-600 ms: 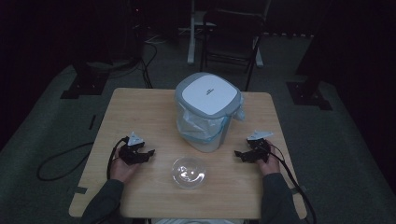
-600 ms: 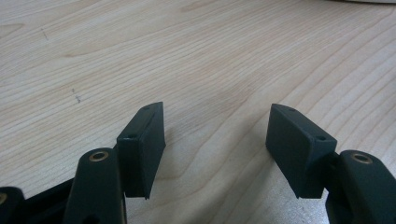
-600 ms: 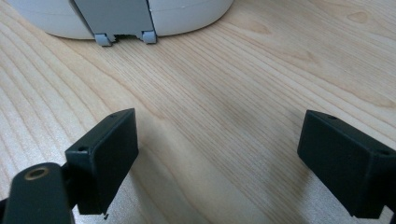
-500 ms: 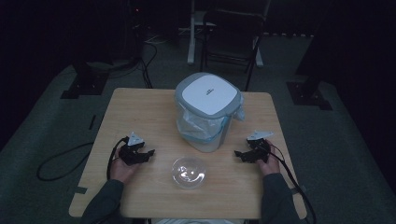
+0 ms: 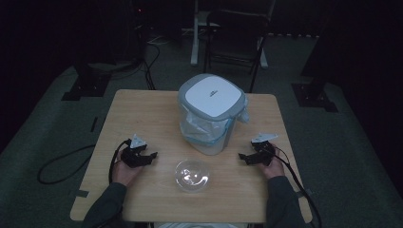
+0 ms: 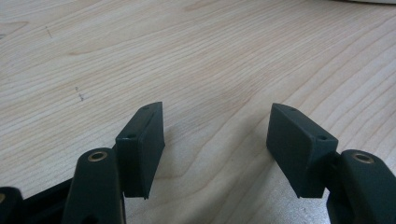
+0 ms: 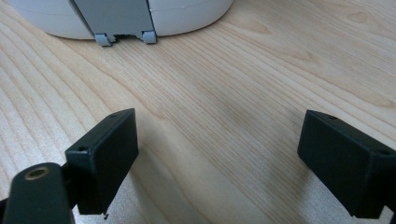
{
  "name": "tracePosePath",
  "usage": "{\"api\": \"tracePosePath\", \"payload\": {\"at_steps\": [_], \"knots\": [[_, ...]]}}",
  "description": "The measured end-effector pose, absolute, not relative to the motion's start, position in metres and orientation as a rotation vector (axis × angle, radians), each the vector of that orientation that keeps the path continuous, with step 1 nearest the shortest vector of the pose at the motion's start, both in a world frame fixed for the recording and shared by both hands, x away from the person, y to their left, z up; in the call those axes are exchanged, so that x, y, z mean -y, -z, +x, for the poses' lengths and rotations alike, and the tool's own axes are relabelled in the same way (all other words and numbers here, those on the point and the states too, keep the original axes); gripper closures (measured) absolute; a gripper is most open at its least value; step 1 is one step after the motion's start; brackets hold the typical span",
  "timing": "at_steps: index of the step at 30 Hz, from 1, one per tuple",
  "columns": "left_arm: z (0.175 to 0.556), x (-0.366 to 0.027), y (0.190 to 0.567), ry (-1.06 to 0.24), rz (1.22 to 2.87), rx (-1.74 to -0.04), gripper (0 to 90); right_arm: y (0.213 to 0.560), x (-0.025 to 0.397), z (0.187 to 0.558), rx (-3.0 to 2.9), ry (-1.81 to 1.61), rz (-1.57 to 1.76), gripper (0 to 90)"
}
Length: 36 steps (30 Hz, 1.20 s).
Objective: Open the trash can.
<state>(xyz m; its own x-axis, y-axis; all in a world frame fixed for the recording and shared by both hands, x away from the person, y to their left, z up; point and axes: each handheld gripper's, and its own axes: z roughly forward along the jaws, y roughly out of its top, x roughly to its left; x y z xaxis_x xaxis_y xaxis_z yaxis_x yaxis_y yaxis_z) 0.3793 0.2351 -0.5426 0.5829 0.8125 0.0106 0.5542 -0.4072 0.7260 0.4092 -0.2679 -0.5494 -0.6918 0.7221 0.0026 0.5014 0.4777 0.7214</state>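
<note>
Both grippers (image 5: 151, 156) (image 5: 242, 157) stay put (fingers (image 6: 140, 149) apart) beside the bowl (image 5: 192, 175)

At frame centre, the round lidded plastic bin (image 5: 212, 114) is grey with a white lid panel and a pale translucent liner. Below it, the clear glass bowl (image 5: 192, 175) glints. The pale wood-grain worktop (image 5: 142, 114) shows wavy streaks. Both claws, left claw (image 6: 217, 149) and right claw (image 7: 219, 163), are matt black.

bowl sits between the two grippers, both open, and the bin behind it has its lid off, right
Not quite: the bin has its lid on, as the high view shows. The rest holds: the bowl sits between the left gripper and right gripper, both open.
</note>
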Motion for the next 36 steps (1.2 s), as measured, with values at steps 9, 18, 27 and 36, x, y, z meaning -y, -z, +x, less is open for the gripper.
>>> {"api": "tracePosePath", "payload": {"at_steps": [9,18,27,36], "knots": [[0.384,-0.242,0.539,-0.403,2.088,-1.109,46.2,0.549,0.268,0.409,-2.426,-1.036,1.038,11.5],[0.389,-0.243,0.524,-0.406,2.076,-1.085,48.4,0.549,0.268,0.409,-2.423,-1.034,1.042,11.5],[0.398,-0.242,0.503,-0.439,2.073,-1.039,48.3,0.549,0.268,0.409,-2.423,-1.035,1.042,11.6],[0.406,-0.241,0.481,-0.458,2.060,-1.009,50.0,0.549,0.268,0.409,-2.423,-1.035,1.042,11.6]]}}
